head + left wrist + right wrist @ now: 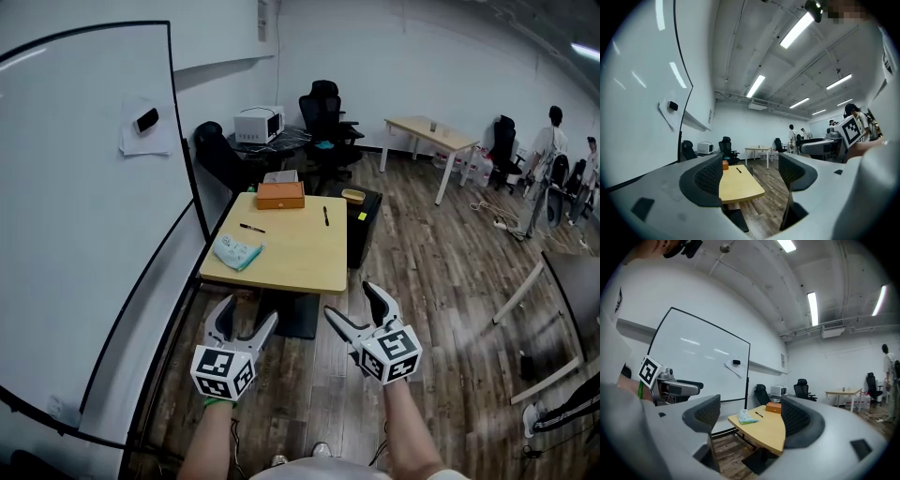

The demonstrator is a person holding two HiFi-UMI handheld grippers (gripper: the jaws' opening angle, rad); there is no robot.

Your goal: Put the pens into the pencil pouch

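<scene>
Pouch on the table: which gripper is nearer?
Left. The left gripper hovers in front of the pouch, short of the table; the right gripper is farther off to the right.

Black fingers [379, 302], checkered marker cubes [223, 372]

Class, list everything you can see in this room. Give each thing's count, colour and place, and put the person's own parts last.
table: one, light wood, middle of the room
pens: two, black, lying apart on the table
pouch: one, pale blue and white, table's near left corner
box: one, orange, table's far edge
whiteboard: one, white, at left
chairs: several, black, beyond the table
far table: one, light wood, back right
people: two, standing far right
left gripper: one, grey, fingers open and empty, short of the table
right gripper: one, grey, fingers open and empty, short of the table
</scene>
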